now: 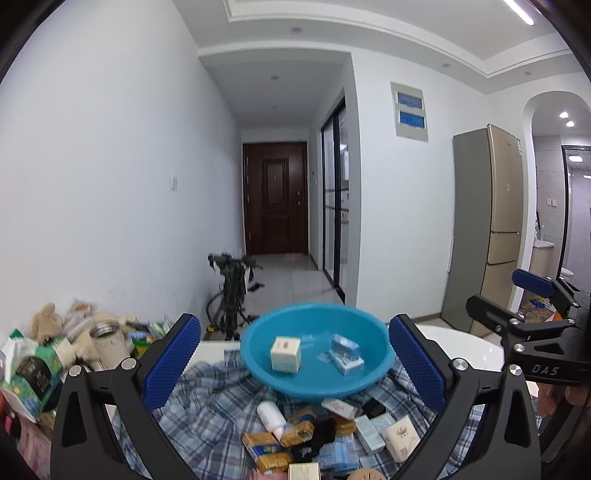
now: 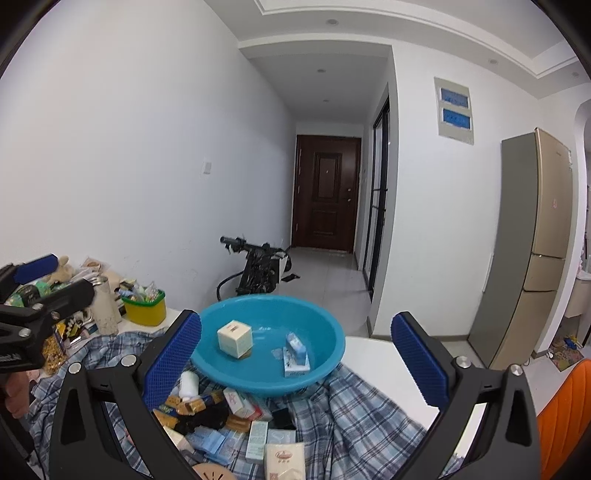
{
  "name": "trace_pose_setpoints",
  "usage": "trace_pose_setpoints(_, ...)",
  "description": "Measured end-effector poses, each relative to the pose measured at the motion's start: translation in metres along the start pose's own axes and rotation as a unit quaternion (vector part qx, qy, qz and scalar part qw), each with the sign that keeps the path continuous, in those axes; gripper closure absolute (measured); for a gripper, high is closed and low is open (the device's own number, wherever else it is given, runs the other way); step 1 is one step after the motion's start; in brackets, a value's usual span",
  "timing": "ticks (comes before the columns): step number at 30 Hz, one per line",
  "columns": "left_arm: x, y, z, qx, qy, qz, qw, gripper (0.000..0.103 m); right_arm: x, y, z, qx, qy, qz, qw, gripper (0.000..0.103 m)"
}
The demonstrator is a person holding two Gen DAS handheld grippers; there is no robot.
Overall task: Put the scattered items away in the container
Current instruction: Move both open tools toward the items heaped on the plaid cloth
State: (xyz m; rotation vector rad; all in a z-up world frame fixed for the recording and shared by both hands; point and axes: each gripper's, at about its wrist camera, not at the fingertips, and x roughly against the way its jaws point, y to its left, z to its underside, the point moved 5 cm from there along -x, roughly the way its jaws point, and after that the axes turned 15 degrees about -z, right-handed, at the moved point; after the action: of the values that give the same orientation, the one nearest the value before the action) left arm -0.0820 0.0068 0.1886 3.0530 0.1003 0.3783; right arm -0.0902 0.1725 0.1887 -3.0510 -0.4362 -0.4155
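White walls [image 1: 110,147] run back to a narrow hallway, ending at a dark brown door [image 1: 275,199]. The floor [image 1: 288,273] is pale grey tile. A black-framed glass door [image 1: 334,206] lines the hallway's right side — beyond it, a tall gold fridge [image 1: 491,225] stands by an arched opening [image 1: 554,110]. A black folded bike [image 2: 258,269] leans near the wall. Recessed spotlights [image 1: 274,78] dot the stepped ceiling — one strip light [image 1: 519,11] glows.

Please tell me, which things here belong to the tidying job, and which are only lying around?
For the job:
- blue basin
- cream box and blue packets inside it
- white bottle
- small boxes heaped on the plaid cloth

Only lying around:
- yellow tub
- steel flask
- plush toy
- bicycle
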Motion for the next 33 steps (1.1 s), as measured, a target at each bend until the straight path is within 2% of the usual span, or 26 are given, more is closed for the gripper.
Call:
trace_pose_setpoints(3, -0.014, -0.005, 0.014, -0.010, 0.028, 0.006, 0.9995, 0.000, -0.005, 0.004, 0.009, 0.003, 0.016, -0.008, 1.000, 0.001)
trace_pose_setpoints(7, -0.022, -0.010, 0.031, -0.017, 0.045, 0.011, 0.9988, 0.000, -0.010, 0.006, 0.024, 0.000, 0.031, -0.016, 0.999, 0.001)
trace_pose_setpoints(16, -0.044, -0.012, 0.083, -0.011, 0.110, 0.018, 0.9937, 0.000, -0.033, -0.005, 0.070, -0.028, 0.088, -0.016, 0.996, 0.001)
trace_pose_setpoints(23, -0.067, -0.015, 0.129, -0.029, 0.169, 0.011, 0.9852, 0.000, -0.047, -0.009, 0.113, -0.025, 0.142, -0.012, 0.990, 0.001)
trace_pose_setpoints(33, -0.081, -0.019, 0.185, -0.030, 0.226, 0.012, 0.9735, 0.000, -0.067, -0.008, 0.170, -0.030, 0.207, -0.021, 0.978, 0.001)
